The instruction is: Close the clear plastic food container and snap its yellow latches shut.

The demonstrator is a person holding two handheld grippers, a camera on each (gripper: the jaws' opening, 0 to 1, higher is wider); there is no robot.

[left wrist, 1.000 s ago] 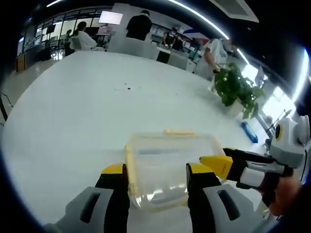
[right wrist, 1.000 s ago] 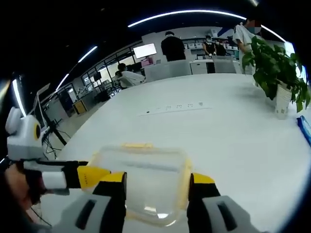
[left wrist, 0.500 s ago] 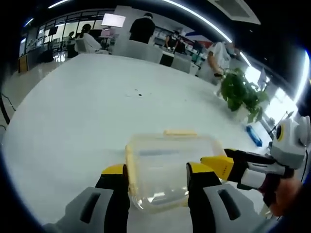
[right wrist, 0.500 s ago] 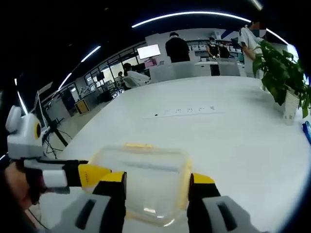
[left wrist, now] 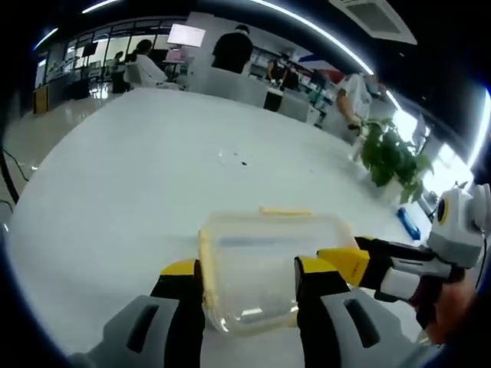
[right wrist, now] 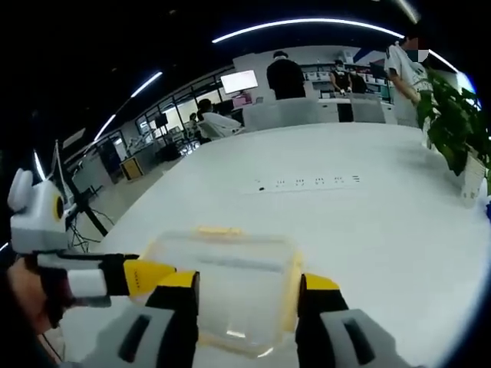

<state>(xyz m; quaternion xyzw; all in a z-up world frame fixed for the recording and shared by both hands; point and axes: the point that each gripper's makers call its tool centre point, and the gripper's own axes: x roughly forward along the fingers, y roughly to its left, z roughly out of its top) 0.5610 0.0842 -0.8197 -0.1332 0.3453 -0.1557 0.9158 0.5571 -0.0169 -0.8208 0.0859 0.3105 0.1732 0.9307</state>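
Then the container (left wrist: 265,268) sat on the white table (left wrist: 138,184), lid down on it, right between my two pairs of fingers. In the left gripper view my left gripper (left wrist: 249,287) had its fingers (left wrist: 182,295) spread about as wide as the box, one on the yellow latch (left wrist: 204,268) along its left edge, the other over its near right corner. I could not tell whether they pressed the plastic or only flanked it. Another yellow latch (left wrist: 285,211) lay along the far edge. My right gripper (left wrist: 349,262) came in from the right of that view, its yellow tip at the box's right side, with my hand (left wrist: 449,307) behind it.

In the right gripper view the same container (right wrist: 230,287) lay between the right gripper (right wrist: 249,291) and its fingers (right wrist: 318,307), which stood apart at the width of the box, one finger just beside the yellow latch (right wrist: 294,287) on the right edge. The left gripper (right wrist: 149,276) reached in from the left to the box's left side.

Beyond it the table ran on, with a strip of sockets (right wrist: 307,182) set in its top. A potted plant (left wrist: 391,157) stood well apart near the far right edge, and a blue thing (left wrist: 409,224) lay near it. People (left wrist: 230,50) stood and sat at the back of the room, under a lit screen (left wrist: 184,34).
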